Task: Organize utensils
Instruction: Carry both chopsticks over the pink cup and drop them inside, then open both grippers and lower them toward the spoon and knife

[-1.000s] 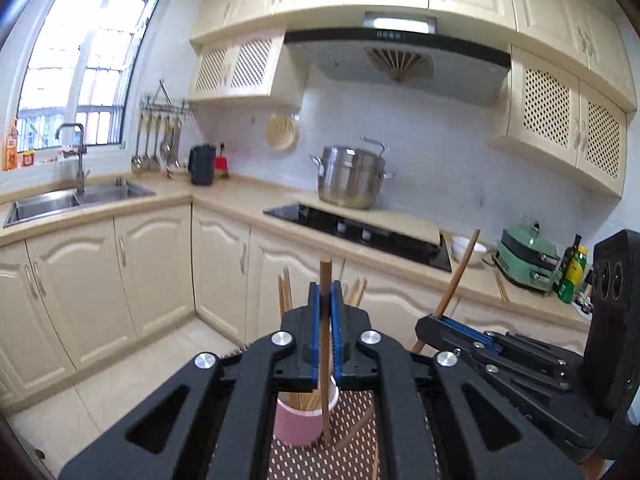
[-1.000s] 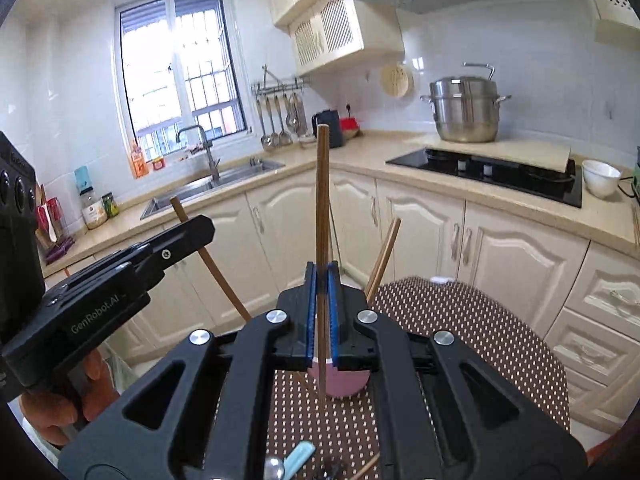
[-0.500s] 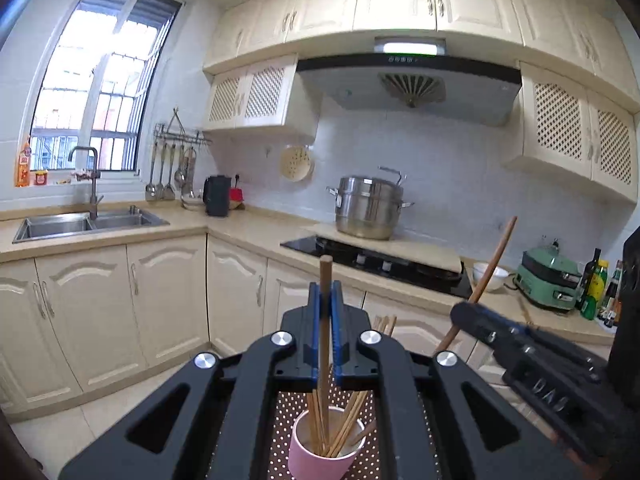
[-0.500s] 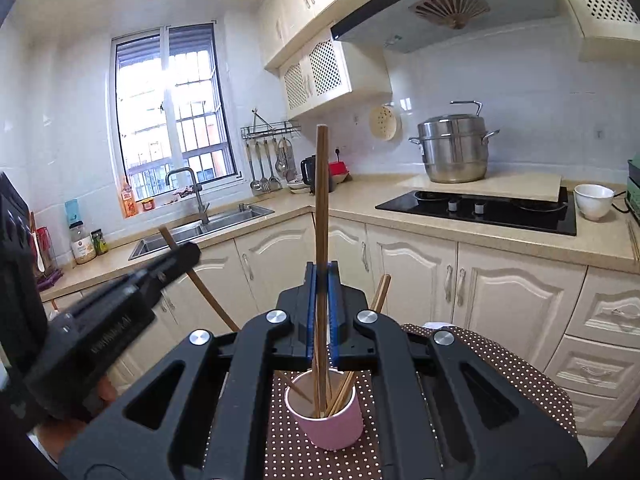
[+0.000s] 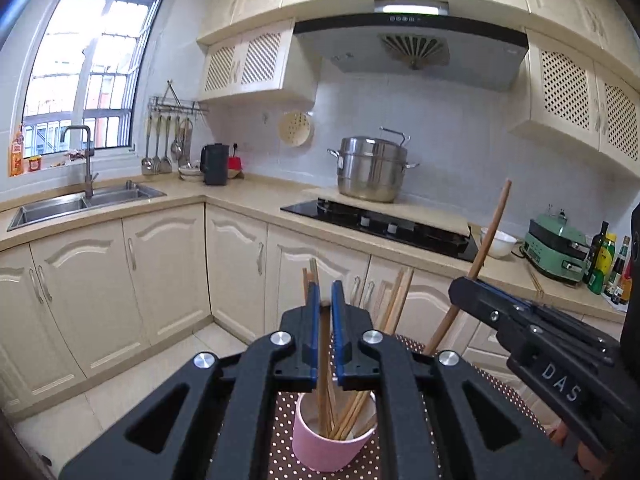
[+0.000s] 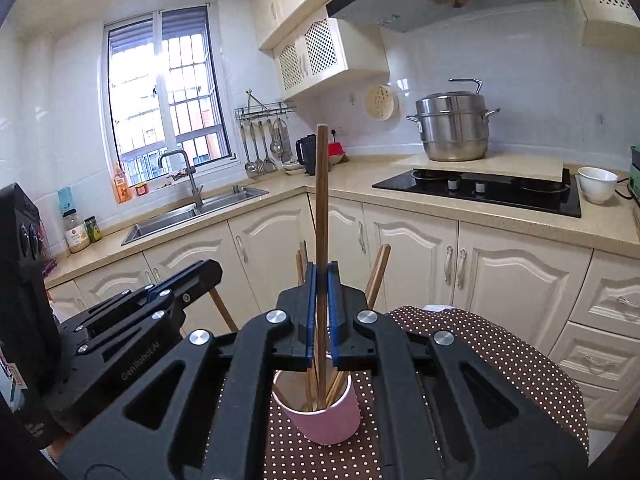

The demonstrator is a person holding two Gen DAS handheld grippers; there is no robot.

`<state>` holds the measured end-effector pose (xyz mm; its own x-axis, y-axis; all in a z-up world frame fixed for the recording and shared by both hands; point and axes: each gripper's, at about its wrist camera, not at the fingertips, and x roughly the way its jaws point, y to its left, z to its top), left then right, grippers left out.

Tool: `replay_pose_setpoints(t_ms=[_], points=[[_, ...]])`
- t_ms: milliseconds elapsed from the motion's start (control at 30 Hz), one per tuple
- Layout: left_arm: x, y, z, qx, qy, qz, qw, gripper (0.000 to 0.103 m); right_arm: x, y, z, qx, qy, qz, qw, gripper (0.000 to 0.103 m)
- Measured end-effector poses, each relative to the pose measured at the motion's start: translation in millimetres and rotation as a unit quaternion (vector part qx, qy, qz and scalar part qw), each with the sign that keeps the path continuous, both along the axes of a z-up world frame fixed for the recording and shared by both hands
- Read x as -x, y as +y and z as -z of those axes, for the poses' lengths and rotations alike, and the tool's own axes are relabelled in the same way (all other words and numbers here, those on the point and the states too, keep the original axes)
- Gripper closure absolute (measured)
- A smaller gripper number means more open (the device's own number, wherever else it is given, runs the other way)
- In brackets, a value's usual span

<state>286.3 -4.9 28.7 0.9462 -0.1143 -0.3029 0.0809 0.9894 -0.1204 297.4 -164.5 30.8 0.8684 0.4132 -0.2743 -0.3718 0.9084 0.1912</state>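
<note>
Two grippers are seen over one pink cup [image 5: 326, 440] on a dotted cloth [image 6: 500, 352]. The left gripper [image 5: 325, 300] is opening around a loose brown chopstick [image 5: 323, 360]. The right gripper [image 6: 322, 280] is clamped on one upright chopstick [image 6: 321, 200] reaching into the cup among several others.

**pan_fan:** what's the rig look like? The left gripper [image 5: 325, 304] is chunky matte black plastic, with blue pads lining the inner faces of two narrow fingers, round silver screw heads at the linkage pivots and triangular cutouts in the arms.

**umi_nerd:** right gripper [image 6: 321, 280] is the same build. From the side, one body has white "DAS" lettering, the other something like "GenRoboAI", though it's too blurry to be sure. No sleeves visible.
</note>
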Motion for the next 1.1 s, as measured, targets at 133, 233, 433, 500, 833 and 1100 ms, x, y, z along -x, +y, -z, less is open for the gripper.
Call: replay_pose_setpoints(t_ms=[133,233,433,500,833,1100], points=[[1,1,6,-0.003,0.004,-0.006,1.0,0.061,-2,1,3,0.001,0.005,0.001,1.0,0.097],[1,2,7,-0.007,0.005,-0.013,0.9999,0.054,-2,2,6,0.002,0.008,0.0,1.0,0.097],[4,7,8,-0.007,0.005,-0.026,0.9996,0.047,-3,5,8,0.004,0.012,-0.001,1.0,0.097],[6,9,9,-0.011,0.004,-0.032,0.9994,0.044,-3,6,9,0.006,0.014,-0.001,1.0,0.097],[12,16,8,-0.023,0.007,-0.044,0.9987,0.044,-3,14,13,0.014,0.023,0.0,1.0,0.097],[20,20,5,-0.032,0.005,-0.051,0.9982,0.044,1,18,15,0.017,0.038,0.001,0.999,0.096]])
